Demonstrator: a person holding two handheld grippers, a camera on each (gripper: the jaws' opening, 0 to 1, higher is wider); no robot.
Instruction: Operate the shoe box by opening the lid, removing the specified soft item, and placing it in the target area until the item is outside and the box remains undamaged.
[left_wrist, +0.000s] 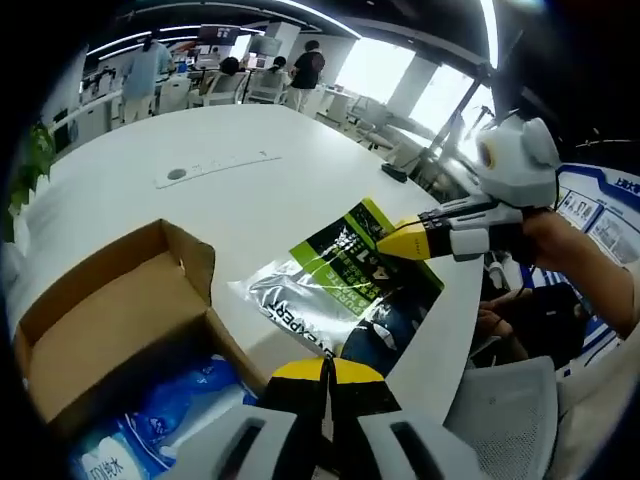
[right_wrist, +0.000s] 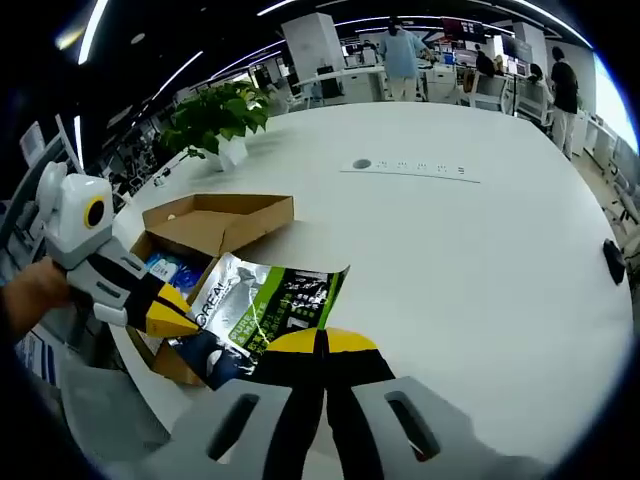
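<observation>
Left gripper (left_wrist: 326, 372) jaws closed, empty; right gripper (right_wrist: 322, 345) same; pouch (left_wrist: 345, 285) at 3 o'clock of open box (left_wrist: 120, 320).

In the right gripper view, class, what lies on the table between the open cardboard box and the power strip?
Nothing: in the right gripper view, bare white table separates the cardboard box from the power strip.

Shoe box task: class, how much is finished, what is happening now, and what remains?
Done: the shoe box lid is open and the green-and-black packet lies outside on the white table. In hand: nothing; both tongs, left and right, are shut. Left: blue packs remain inside.
</observation>
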